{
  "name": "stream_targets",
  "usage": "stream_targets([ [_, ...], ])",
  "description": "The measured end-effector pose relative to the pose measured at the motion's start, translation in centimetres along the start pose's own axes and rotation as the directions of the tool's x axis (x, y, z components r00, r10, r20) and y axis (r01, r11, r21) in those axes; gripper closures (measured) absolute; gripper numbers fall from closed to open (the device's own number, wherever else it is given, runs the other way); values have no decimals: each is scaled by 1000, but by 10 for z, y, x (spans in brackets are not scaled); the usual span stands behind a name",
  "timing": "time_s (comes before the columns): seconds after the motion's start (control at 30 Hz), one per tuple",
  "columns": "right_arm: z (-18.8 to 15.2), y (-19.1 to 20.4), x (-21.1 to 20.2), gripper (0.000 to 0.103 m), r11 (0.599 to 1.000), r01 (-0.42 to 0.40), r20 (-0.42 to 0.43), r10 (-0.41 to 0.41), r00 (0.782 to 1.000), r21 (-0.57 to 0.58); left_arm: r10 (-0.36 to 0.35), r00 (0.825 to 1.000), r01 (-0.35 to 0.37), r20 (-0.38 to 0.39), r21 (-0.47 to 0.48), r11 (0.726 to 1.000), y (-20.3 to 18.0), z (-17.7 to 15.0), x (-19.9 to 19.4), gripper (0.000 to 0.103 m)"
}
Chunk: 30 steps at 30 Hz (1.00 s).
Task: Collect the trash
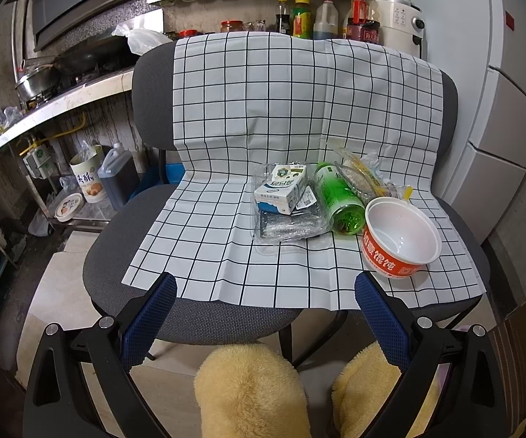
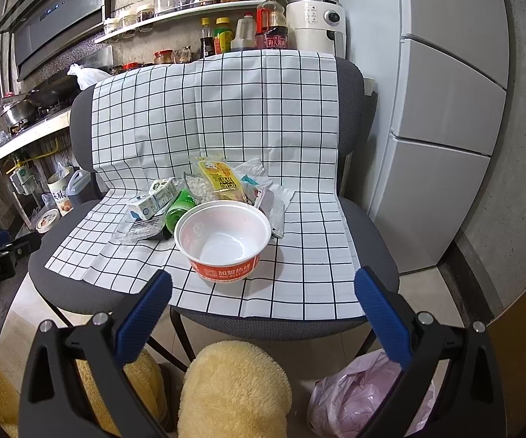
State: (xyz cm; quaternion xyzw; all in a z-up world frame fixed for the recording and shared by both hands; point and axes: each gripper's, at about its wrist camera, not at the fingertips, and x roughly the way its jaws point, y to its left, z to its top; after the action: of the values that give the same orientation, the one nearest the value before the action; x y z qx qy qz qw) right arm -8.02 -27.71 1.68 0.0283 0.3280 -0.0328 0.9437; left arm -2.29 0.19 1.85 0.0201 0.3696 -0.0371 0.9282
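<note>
Trash lies on a checked cloth (image 1: pixel 204 241) over a grey chair seat. There is a white and orange paper bowl (image 1: pixel 401 235) (image 2: pixel 224 237), a green bottle (image 1: pixel 338 199) (image 2: pixel 177 208) on its side, a milk carton (image 1: pixel 281 188) (image 2: pixel 151 200) on a clear plastic tray (image 1: pixel 286 226) (image 2: pixel 137 230), and a yellow snack wrapper (image 2: pixel 221 180) (image 1: pixel 365 179) behind. My left gripper (image 1: pixel 265 292) is open and empty, short of the seat's front edge. My right gripper (image 2: pixel 263 288) is open and empty, just in front of the bowl.
A pink plastic bag (image 2: pixel 358 398) sits on the floor at lower right, under the seat's front edge. A white fridge (image 2: pixel 445 109) stands right of the chair. A kitchen counter (image 1: pixel 54 106) with pots is on the left. Yellow fluffy slippers (image 2: pixel 233 390) show below the grippers.
</note>
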Motion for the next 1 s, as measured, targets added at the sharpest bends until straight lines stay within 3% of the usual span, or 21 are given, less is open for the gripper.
stream_targets([
  [0.27,-3,-3,15,6,1000,-16,-32,16,999,14,16,999,-16,-35,-5,1000,0,-4,16,7],
  [0.6,-11,-7,65,6,999,-32,-89,33,995,19,31,993,-32,-116,-2,999,-1,-12,57,7],
  [0.87,-3,-9,111,6,992,-126,-130,129,983,29,37,981,-38,-190,-7,999,3,-17,94,7],
  [1.0,5,-2,134,6,992,-123,-158,122,980,5,71,978,-68,-197,21,997,1,-17,112,7],
])
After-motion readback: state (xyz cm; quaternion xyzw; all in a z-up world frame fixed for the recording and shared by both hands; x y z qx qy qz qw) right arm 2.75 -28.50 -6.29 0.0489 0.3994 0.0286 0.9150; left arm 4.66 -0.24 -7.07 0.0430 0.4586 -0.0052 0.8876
